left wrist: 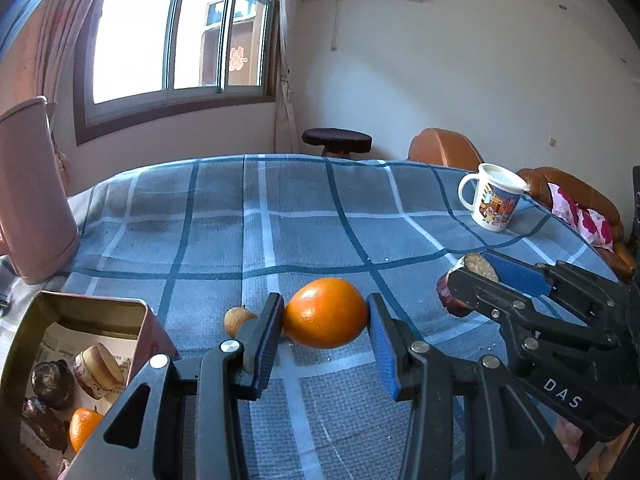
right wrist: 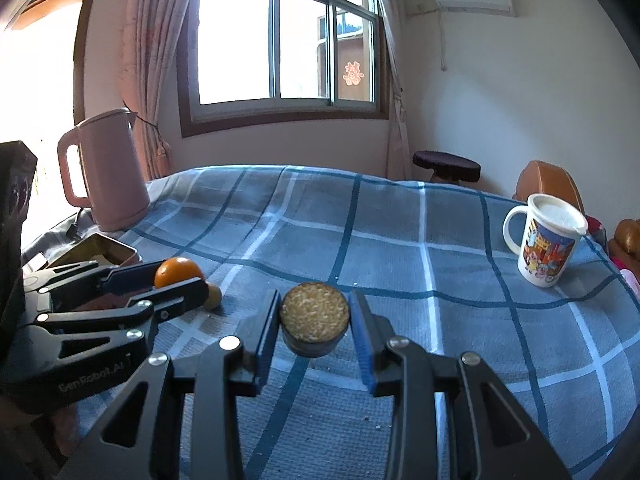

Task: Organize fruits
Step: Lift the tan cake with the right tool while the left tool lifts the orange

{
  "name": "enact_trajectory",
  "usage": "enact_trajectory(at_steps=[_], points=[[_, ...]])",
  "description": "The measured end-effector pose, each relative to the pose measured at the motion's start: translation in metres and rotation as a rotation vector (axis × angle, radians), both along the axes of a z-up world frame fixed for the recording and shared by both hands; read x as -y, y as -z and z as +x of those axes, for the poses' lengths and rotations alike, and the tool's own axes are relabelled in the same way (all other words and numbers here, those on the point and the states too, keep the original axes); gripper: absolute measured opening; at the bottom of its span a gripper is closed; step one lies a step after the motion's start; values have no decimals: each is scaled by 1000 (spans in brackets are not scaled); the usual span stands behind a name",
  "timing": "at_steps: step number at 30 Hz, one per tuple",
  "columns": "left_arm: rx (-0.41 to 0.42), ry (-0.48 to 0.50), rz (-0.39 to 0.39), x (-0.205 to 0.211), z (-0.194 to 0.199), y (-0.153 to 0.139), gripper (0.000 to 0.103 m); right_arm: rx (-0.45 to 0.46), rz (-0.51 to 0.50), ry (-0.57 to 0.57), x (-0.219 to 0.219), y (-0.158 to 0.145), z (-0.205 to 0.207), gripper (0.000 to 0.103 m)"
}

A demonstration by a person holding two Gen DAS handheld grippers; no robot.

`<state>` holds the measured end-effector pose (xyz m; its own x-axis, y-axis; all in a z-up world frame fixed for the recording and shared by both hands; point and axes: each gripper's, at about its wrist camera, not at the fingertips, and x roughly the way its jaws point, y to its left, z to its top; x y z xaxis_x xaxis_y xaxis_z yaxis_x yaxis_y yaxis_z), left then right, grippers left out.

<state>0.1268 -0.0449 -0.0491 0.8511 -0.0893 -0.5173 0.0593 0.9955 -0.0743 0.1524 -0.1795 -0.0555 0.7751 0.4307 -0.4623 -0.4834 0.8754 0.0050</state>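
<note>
My left gripper [left wrist: 326,320] is shut on an orange [left wrist: 325,313], held just above the blue checked tablecloth; both also show in the right wrist view, gripper [right wrist: 176,284] and orange [right wrist: 178,272]. My right gripper [right wrist: 314,320] is shut on a round dark-sided cut fruit piece [right wrist: 315,318] with a tan grainy top; it also shows in the left wrist view [left wrist: 472,270]. A small tan fruit [left wrist: 237,320] lies on the cloth left of the orange. An open metal tin [left wrist: 100,308] at lower left holds an orange and several dark pieces.
A pink kettle [right wrist: 108,168] stands at the table's far left. A white cartoon mug [right wrist: 544,240] stands at the far right. Behind the table are a dark stool [right wrist: 446,164] and brown sofa [left wrist: 444,146].
</note>
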Motion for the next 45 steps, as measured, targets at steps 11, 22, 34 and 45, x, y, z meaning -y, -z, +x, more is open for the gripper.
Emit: enact_trajectory(at_steps=[11,22,34,45], points=[[52,-11,17,1,-9,-5,44,48,12,-11,1,-4,-9,37],[101,-21,32,2,-17,-9,44,96,34,-11,5,-7,-17,37],[149,-34,48,4,-26,-12,44,132,47,-8,9,-10,-23,37],[191,-47,57,4,-33,-15,44,175,70,-2,14,-12,-30,37]])
